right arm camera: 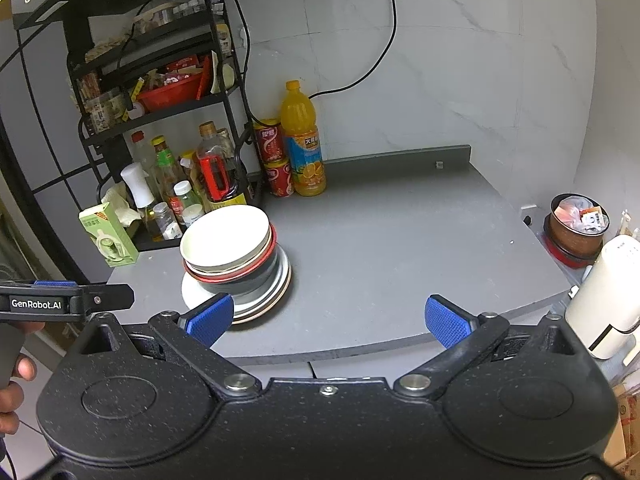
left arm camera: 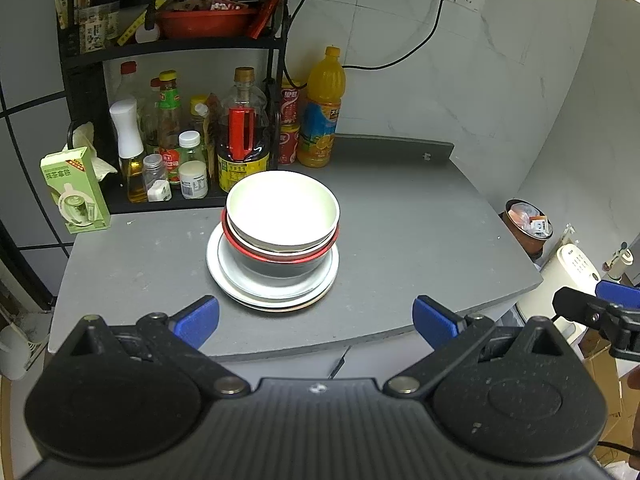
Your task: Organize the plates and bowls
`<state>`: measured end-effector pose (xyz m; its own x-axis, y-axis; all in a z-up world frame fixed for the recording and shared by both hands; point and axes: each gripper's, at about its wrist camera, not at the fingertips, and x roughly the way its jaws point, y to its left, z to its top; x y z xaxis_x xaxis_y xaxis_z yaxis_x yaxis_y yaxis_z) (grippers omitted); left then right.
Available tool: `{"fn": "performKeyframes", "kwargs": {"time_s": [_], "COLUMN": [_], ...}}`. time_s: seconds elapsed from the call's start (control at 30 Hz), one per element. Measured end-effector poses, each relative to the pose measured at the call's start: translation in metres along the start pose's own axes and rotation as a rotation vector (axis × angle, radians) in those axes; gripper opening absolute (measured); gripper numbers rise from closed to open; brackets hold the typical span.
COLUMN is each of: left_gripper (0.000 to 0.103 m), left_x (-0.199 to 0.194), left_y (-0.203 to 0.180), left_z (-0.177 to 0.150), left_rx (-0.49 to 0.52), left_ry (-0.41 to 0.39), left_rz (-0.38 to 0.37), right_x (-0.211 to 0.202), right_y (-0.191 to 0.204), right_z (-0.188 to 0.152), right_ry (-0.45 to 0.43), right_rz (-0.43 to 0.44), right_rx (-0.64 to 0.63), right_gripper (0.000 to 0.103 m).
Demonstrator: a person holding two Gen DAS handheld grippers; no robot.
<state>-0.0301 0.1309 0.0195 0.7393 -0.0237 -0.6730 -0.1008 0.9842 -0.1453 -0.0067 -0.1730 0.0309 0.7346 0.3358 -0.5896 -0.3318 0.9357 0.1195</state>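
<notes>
One pile of dishes stands on the grey counter [left arm camera: 400,216]. A white bowl [left arm camera: 282,208] is on top, nested in a red-rimmed dark bowl [left arm camera: 280,266], which rests on stacked plates [left arm camera: 236,284]. My left gripper [left arm camera: 315,320] is open near the counter's front edge, short of the pile and holding nothing. In the right wrist view the same white bowl [right arm camera: 225,237], dark bowl [right arm camera: 248,284] and plates [right arm camera: 269,300] lie to the left. My right gripper [right arm camera: 329,319] is open and empty; its left pad overlaps the plates' rim in view.
A black rack [left arm camera: 168,44] with sauce bottles [left arm camera: 240,132] stands behind the pile, with a green carton [left arm camera: 74,190], an orange juice bottle [left arm camera: 322,110] and red cans [left arm camera: 289,128]. A brown pot [right arm camera: 578,224] and white appliance [right arm camera: 606,300] sit right of the counter.
</notes>
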Motion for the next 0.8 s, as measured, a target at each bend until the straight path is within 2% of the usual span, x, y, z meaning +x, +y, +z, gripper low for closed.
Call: {"fn": "performKeyframes", "kwargs": {"time_s": [0.8], "left_gripper": [0.102], "left_x": [0.011], "left_y": [-0.004], "left_z": [0.001], "left_rx": [0.03], "left_ry": [0.018], "left_rz": [-0.03], "right_x": [0.005], "right_y": [-0.003], "right_z": [-0.001], "right_ry": [0.012], "right_rz": [-0.022], "right_rx": [0.017], "right_gripper": [0.103]}}
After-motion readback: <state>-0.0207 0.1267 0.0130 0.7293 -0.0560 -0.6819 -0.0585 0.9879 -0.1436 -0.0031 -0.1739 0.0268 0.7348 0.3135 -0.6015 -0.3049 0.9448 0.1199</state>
